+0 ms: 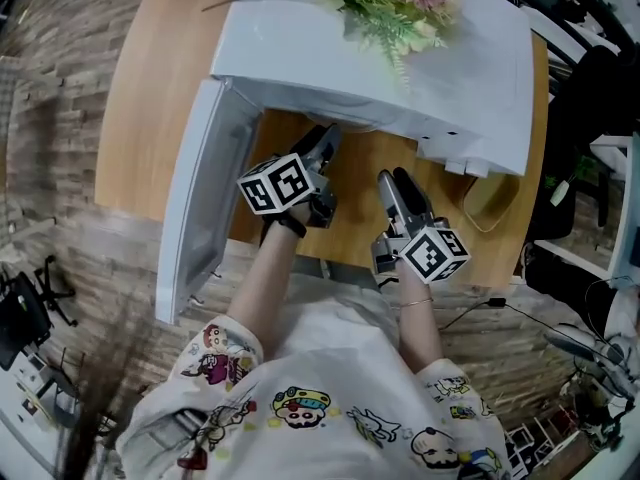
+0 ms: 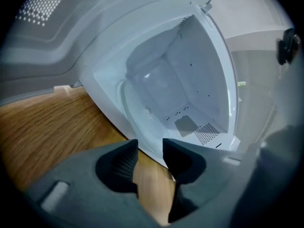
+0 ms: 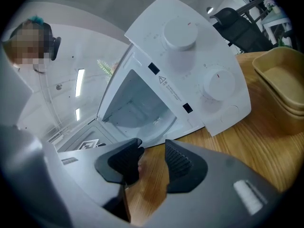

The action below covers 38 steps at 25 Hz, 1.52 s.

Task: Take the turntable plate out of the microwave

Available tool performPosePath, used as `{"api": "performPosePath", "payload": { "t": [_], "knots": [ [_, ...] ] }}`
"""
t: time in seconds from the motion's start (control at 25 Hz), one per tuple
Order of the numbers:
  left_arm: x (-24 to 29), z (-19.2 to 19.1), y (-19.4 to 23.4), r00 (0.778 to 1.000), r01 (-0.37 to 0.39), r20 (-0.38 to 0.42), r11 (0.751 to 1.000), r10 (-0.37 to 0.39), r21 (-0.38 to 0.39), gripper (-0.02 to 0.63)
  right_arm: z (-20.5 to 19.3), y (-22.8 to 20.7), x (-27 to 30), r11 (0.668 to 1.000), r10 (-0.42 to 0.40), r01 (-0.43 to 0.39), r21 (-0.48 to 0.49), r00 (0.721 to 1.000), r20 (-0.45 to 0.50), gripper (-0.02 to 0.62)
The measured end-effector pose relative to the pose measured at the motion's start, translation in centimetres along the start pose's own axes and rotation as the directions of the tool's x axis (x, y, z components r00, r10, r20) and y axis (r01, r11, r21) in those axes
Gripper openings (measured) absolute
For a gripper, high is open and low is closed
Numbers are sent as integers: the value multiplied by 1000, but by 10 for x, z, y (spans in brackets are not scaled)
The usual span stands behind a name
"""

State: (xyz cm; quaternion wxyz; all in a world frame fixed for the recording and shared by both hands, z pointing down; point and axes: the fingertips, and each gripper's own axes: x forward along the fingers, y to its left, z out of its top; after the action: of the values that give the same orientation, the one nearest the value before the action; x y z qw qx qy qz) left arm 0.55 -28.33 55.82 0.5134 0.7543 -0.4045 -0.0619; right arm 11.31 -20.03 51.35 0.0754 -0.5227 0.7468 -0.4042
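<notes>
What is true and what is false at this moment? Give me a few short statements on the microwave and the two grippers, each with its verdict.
1. The door of the microwave stands open. True.
2. The left gripper and the right gripper both have their jaws apart. True.
3. The left gripper is clamped on something. False: only the wooden table shows between its jaws.
4. The right gripper is inside the microwave. False: it is in front of the opening, over the table.
5. Flowers lie on top of the microwave. True.
</notes>
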Motion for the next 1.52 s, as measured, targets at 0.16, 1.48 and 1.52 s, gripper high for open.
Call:
{"api": "performPosePath", "payload": {
  "t": [0.16,1.48,1.52],
  "knots": [
    [8,-1,1,1000,10,8,1000,-10,-27,155,-3,-1,0,1000,4,-3,4,1000,-8,179],
    [-23,-21,-1,998,-2,60,985,12,-174,64,-13,1,2,999,32,-30,42,999,-32,173],
    [-25,-22,-1,998,-2,57,984,13,-177,63,-14,1,3,999,32,-30,44,999,-33,173]
  ]
}}
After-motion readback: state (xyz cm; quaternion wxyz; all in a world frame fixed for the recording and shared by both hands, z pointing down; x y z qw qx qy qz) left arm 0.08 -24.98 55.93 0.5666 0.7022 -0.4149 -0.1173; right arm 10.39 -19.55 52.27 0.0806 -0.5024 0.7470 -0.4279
